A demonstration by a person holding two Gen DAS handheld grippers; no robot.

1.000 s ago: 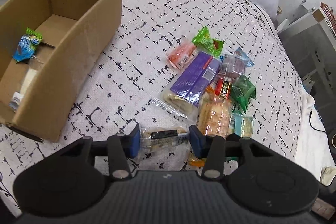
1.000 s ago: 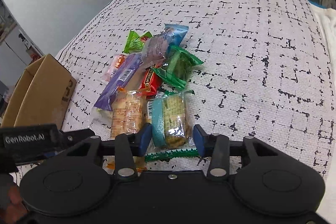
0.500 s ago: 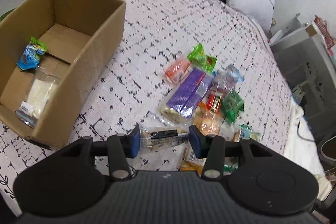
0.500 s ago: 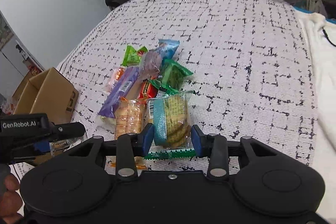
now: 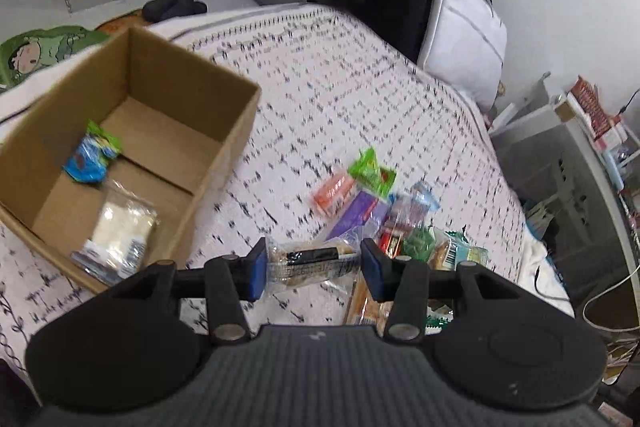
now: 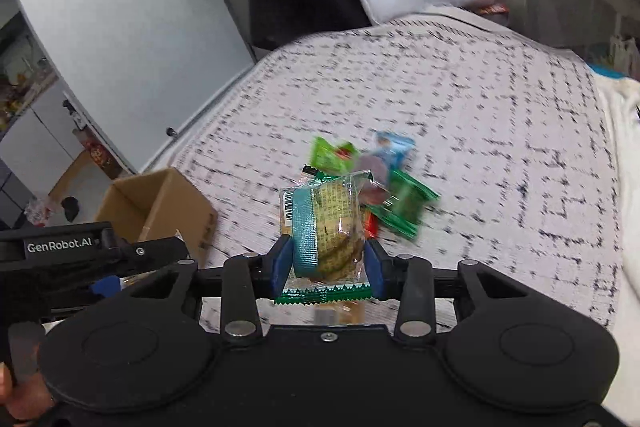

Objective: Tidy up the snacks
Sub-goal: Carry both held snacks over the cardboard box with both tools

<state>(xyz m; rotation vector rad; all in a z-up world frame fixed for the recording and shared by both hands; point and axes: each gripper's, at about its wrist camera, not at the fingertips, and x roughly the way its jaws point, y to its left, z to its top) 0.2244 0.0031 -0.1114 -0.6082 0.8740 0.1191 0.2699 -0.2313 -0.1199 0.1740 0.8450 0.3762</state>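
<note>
clear cookie pack (image 6: 326, 227), teal band, seemingly crinkled

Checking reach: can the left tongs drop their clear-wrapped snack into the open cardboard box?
Probably yes: the left tongs grip the clear-wrapped snack beside the open cardboard box, with nothing between.

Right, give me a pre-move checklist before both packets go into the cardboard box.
1. Left gripper grip: jaws pinch the clear packet with the black label at both ends. Ok.
2. Right gripper grip: jaws clamp the teal-banded cookie packet. Ok.
3. Both packets clear of the snack pile: they look clear of it in both views. Ok.
4. Cardboard box open on top: ok.
5. Room inside: a blue-green packet and a white packet lie near one end, the far floor is bare. Ok.
6. Whether a packet could slip mid-carry: cannot tell.
</note>
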